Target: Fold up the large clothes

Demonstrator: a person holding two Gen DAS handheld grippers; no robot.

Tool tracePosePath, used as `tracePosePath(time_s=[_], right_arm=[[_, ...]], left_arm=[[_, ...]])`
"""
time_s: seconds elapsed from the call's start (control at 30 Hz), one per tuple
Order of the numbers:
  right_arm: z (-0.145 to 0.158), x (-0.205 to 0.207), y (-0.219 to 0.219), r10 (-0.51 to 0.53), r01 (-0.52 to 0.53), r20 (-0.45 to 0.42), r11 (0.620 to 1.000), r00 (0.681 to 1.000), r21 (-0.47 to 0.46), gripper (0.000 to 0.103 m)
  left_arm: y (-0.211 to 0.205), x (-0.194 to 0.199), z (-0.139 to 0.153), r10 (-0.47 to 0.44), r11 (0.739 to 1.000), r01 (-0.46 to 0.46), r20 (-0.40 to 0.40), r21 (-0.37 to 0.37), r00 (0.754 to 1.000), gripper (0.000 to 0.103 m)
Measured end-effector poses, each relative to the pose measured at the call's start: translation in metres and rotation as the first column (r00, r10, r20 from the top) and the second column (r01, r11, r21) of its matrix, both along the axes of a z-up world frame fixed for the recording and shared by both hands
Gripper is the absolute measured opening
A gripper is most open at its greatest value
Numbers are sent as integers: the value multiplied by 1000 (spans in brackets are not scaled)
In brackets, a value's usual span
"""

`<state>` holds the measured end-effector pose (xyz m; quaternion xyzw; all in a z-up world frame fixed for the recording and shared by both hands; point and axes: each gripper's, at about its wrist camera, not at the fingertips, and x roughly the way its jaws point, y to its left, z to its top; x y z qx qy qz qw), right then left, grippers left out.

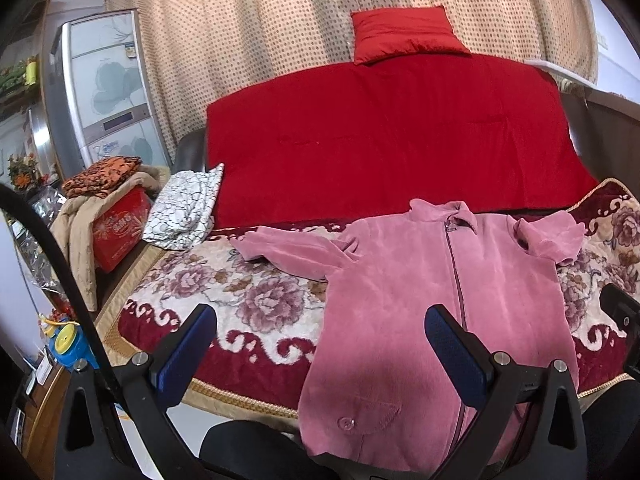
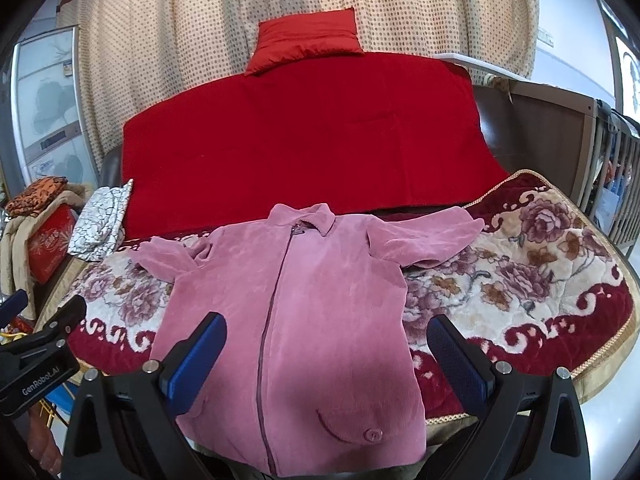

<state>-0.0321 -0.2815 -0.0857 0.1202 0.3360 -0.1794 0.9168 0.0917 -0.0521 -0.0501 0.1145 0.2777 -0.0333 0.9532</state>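
Floral blanket [image 2: 540,280], pink jacket [image 2: 304,320] below hand-held grippers.

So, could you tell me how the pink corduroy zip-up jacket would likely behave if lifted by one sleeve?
The pink corduroy zip-up jacket looks soft and floppy; its sleeves already crumple. It would probably drape and drag rather than hold shape. The plush pile likely grips the floral blanket, so sliding seems unlikely.

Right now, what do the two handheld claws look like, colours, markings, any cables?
Both the left claw and the right claw have matte black frames with silver bolts and two fingers faced with textured blue pads. In the right wrist view, the left claw's body shows white lettering "GenRobot.AI". A black cable curves past the left claw. No sleeves are visible.
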Motion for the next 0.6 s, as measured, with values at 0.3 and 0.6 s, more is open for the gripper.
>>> tracePosePath(time_s=[0.3, 0.6], right_arm=[[-31, 62, -95, -48, 48, 0, 995, 999, 84, 102], [-156, 131, -322, -356, 322, -61, 743, 932, 587, 81]], left_arm=[[-39, 132, -63, -155, 986, 130, -281, -107, 947, 103], [-72, 242, -135, -136, 975, 49, -405, -216, 904, 103]])
